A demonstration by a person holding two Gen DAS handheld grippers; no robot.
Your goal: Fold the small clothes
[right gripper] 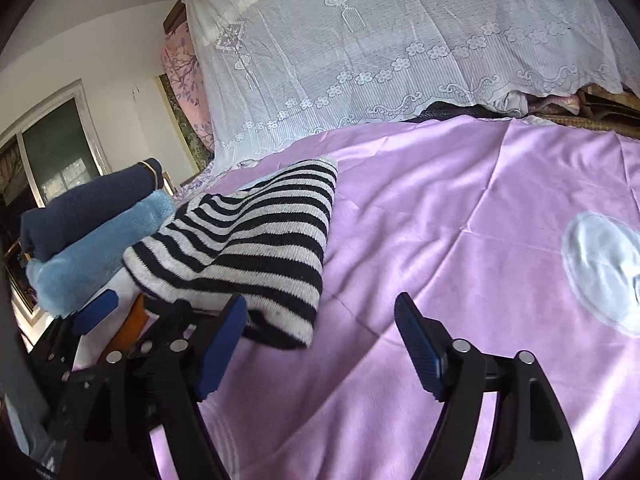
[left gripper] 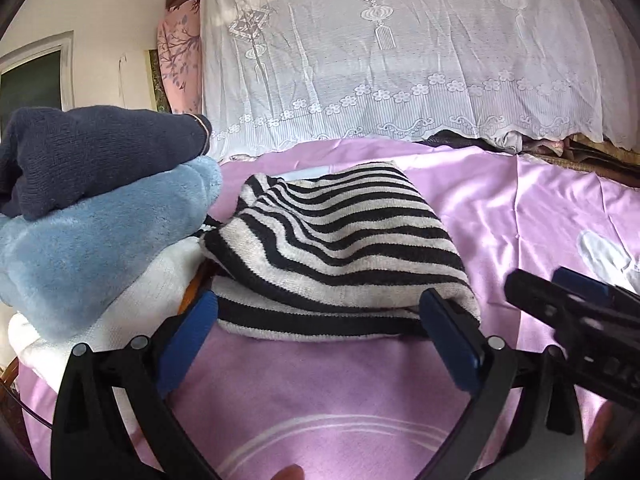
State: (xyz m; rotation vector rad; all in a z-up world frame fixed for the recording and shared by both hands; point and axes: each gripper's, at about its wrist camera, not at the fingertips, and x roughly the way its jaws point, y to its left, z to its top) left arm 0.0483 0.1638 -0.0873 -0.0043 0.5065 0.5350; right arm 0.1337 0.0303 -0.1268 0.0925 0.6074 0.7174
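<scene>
I'm seeing the folded striped garment [left gripper: 340,248] lying on the pink bedsheet [right gripper: 440,240] beside a stack of folded clothes [left gripper: 88,208], lace curtain [left gripper: 400,60] hanging behind, left gripper [left gripper: 320,320] and right gripper [right gripper: 320,320] both gaping wide, probably gripping nothing.

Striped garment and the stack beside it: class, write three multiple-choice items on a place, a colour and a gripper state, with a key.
1. Where does the striped garment lie?
A. on the pink sheet
B. on the stack
C. under the lace cover

2. What colour is the stack's top piece?
A. orange
B. navy
C. white

3. How does the left gripper stand?
A. shut on cloth
B. out of view
C. open

Key: A, sheet shows all round it; B, dark blue knit tops the light blue piece; C, both fingers are spread at the garment's near edge.
</scene>
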